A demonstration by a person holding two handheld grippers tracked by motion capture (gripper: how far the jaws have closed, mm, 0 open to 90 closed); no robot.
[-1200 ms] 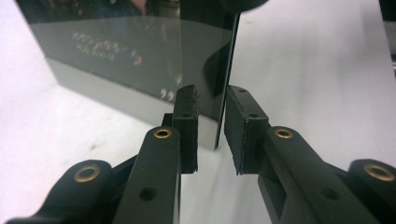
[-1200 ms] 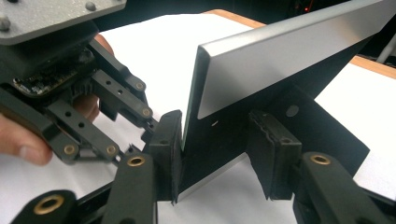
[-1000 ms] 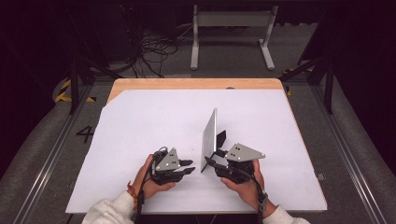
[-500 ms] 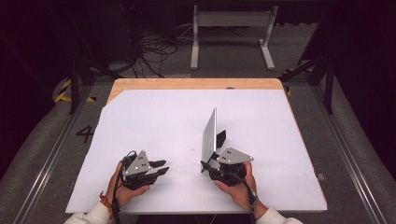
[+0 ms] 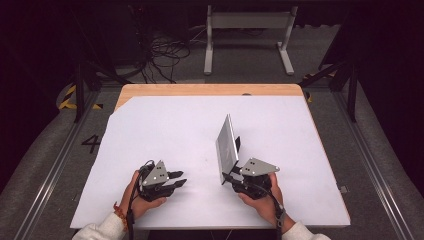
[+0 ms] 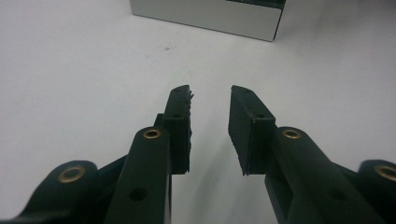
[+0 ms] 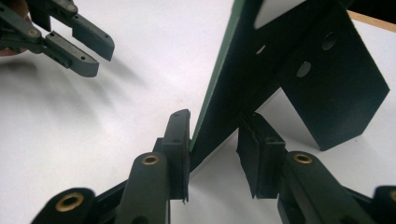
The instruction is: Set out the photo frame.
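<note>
Upright panel (image 5: 227, 148), long edge vertical

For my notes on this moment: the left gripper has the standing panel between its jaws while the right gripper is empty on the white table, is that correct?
Not quite: the sides are swapped. The right gripper has the standing panel between its jaws, as the right gripper view shows. The left gripper is the empty one over the white table, jaws apart, with the panel farther off.
</note>
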